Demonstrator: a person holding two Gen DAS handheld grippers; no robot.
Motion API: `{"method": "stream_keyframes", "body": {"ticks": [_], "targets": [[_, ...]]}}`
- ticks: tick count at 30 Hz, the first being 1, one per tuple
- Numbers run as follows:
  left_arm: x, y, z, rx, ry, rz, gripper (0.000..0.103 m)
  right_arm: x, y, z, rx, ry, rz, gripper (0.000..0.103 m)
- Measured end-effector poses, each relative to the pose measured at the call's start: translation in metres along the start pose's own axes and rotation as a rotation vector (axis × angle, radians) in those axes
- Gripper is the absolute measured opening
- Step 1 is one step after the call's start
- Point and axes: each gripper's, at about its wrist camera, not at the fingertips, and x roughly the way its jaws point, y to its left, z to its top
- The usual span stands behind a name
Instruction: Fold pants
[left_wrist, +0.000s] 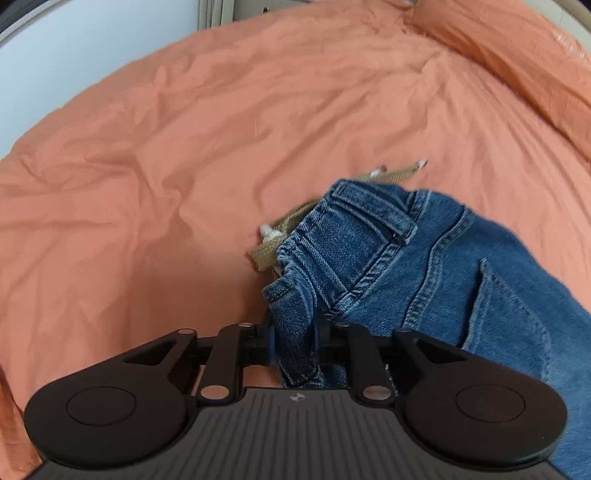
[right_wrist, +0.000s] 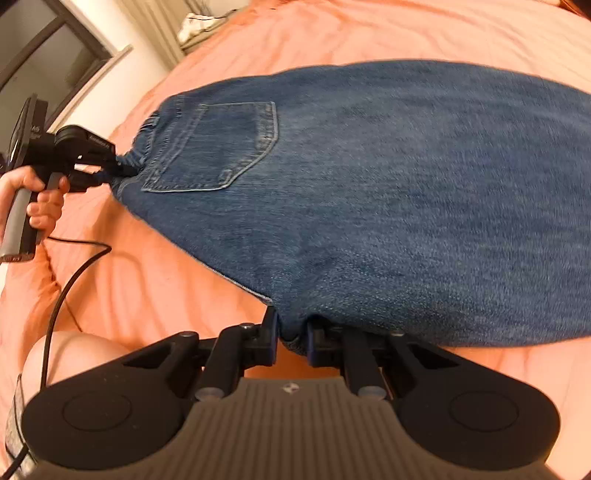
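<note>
1. The blue denim pants lie spread across the wrinkled salmon-orange bed sheet, with one stitched back pocket facing up near the waistband end.
2. A tan woven belt protrudes from the bunched waistband in the left wrist view and rests on the sheet.
3. The left gripper is closed on the waistband: a fold of denim runs between its two black fingers. In the right wrist view the same gripper meets the waistband end of the pants.
4. The right gripper is clamped on a narrow fold of denim at the lower edge of the pants, and the cloth is gathered between its fingers.
5. A person's hand wraps the left gripper's handle, with a black cable trailing below it across the sheet.
6. A bare knee shows at the lower left of the right wrist view.
7. An orange pillow lies at the far edge of the bed.
</note>
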Motion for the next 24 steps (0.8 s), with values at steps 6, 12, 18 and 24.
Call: {"method": "stream_keyframes", "body": {"ticks": [6, 12, 18, 24], "targets": [[-0.033, -0.022, 0.002, 0.215, -0.077, 0.150, 0.058, -0.005, -0.001, 0.006, 0.088, 0.034, 0.010, 0.040], [-0.114, -0.043, 0.025, 0.284, -0.160, 0.083, 0.058, -0.057, -0.040, 0.002, 0.079, 0.000, -0.054, 0.049], [-0.163, -0.112, 0.034, 0.386, -0.213, -0.022, 0.058, -0.136, -0.132, 0.009, 0.139, -0.086, -0.218, 0.049], [-0.140, -0.201, 0.005, 0.543, -0.182, -0.123, 0.057, -0.212, -0.243, 0.020, 0.260, -0.160, -0.387, 0.050]]}}
